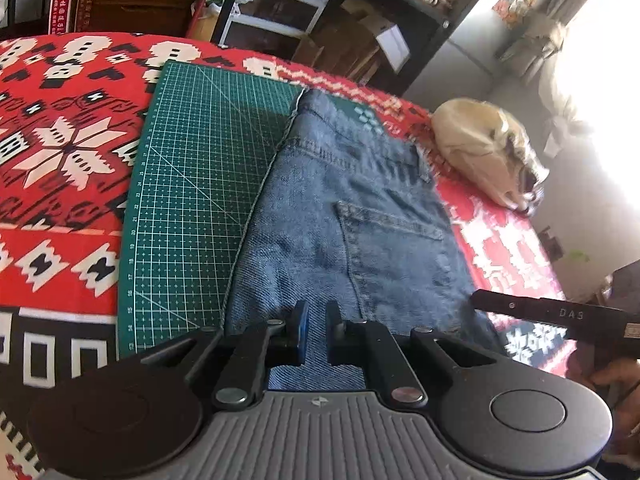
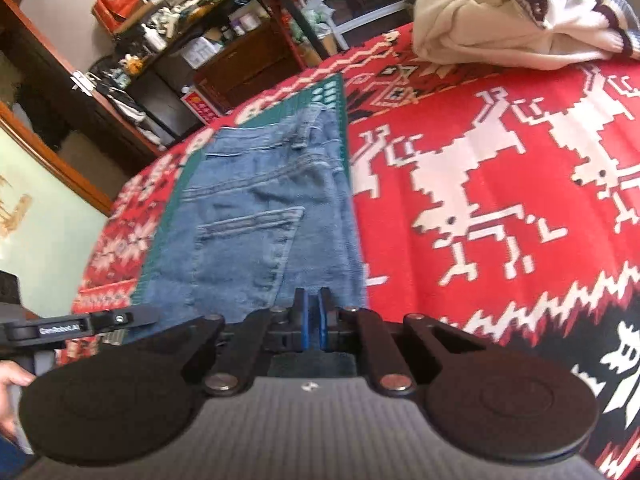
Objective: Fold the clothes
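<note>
Directly ahead of both tools, toward twelve o'clock, the jeans (image 1: pixel 352 220) are seen lying flat, partly on the green cutting mat (image 1: pixel 200 184) and partly on the red patterned blanket (image 1: pixel 60 160) that covers the surface. The long axis of the denim runs away from the tongs, from the near edge beneath them up to the waistband at the far end. The left gripper (image 1: pixel 317 330) is held over the near edge at six o'clock in its own view, its blue-padded jaws a little apart with denim visible in the gap, though whether cloth is actually pinched cannot be told. The right gripper (image 2: pixel 313 326) is placed at the same near edge by the jeans' (image 2: pixel 260 216) right-hand border, its jaws brought almost together with only a sliver between them; a hold on the fabric cannot be confirmed. Neither tool is clearly nearer: both sit at the near end, side by side. The garment appears already folded lengthwise, with a back pocket (image 1: pixel 392 256) facing up, stitched seams showing, and a faded mid-blue wash. The next fold is judged to call for the near edge to be carried toward twelve o'clock, up to the waistband. A cream knitted garment (image 2: pixel 520 12) is bundled well apart at about one o'clock in the right wrist view.
</note>
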{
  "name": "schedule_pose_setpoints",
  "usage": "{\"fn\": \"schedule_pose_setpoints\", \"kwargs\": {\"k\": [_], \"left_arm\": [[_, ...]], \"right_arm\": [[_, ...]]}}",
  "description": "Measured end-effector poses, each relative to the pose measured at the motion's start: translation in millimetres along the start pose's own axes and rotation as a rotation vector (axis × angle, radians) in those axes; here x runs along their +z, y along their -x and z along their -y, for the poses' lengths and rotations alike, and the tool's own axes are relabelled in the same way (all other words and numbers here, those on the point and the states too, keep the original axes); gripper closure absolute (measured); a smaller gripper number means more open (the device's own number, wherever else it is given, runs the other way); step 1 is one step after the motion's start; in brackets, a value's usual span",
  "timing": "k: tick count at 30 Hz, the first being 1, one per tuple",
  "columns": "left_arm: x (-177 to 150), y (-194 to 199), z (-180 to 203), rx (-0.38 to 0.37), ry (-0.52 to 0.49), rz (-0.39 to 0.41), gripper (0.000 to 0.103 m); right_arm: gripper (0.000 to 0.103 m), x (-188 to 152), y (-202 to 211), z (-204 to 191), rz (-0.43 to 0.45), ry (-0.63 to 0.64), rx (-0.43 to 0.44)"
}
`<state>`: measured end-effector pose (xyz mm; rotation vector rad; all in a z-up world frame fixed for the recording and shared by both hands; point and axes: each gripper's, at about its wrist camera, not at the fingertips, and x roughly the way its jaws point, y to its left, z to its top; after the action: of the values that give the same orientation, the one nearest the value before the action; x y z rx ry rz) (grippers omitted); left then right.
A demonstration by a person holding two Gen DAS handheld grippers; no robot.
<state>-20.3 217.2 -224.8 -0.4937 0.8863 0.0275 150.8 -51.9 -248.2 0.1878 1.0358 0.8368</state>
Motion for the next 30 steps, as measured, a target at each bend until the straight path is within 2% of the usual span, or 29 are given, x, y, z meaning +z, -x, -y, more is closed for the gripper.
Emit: {"fn": "schedule_pose_setpoints", "kwargs": {"k": [2, 8, 9, 10, 18, 24, 27, 30], "left_arm": [[-0.6, -2.6, 1.2, 0.004, -0.014, -0.003, 0.093], [-1.0, -2.6, 3.3, 0.012, -0.034, -0.001, 0.092], [-0.5, -1.9, 4.9, 0.016, -0.042, 0.002, 0.091], [0.2, -1.2, 6.8, 0.021, -0.052, 0.006, 0.091], [17.8, -7.9, 23.8, 0.036, -0.139, 0.044, 0.090], [32.0, -21.4, 29.2, 0.065, -0.177, 0.051, 0.090], [32.6, -28.8, 27.4, 0.074, -0.178, 0.039, 0.090], [28.6, -32.9, 25.4, 0.078, -0.190, 0.041, 0.090]], "right_arm": [[0.103, 0.2, 1.0, 3.5, 0.007, 0.001, -0.018], [0.103, 3.7, 2.1, 6.7, 0.005, 0.005, -0.060], [0.101, 4.4, 3.1, 4.6, 0.008, 0.017, -0.070], [0.094, 5.1, 4.2, 2.4, 0.011, 0.030, -0.080], [0.094, 21.4, 9.4, -28.2, 0.049, 0.175, -0.108], [0.094, 30.0, -5.0, -45.0, 0.048, 0.262, -0.138], [0.094, 27.5, -19.7, -40.8, 0.013, 0.279, -0.167], [0.095, 22.0, -20.5, -32.5, 0.032, 0.277, -0.157]]}}
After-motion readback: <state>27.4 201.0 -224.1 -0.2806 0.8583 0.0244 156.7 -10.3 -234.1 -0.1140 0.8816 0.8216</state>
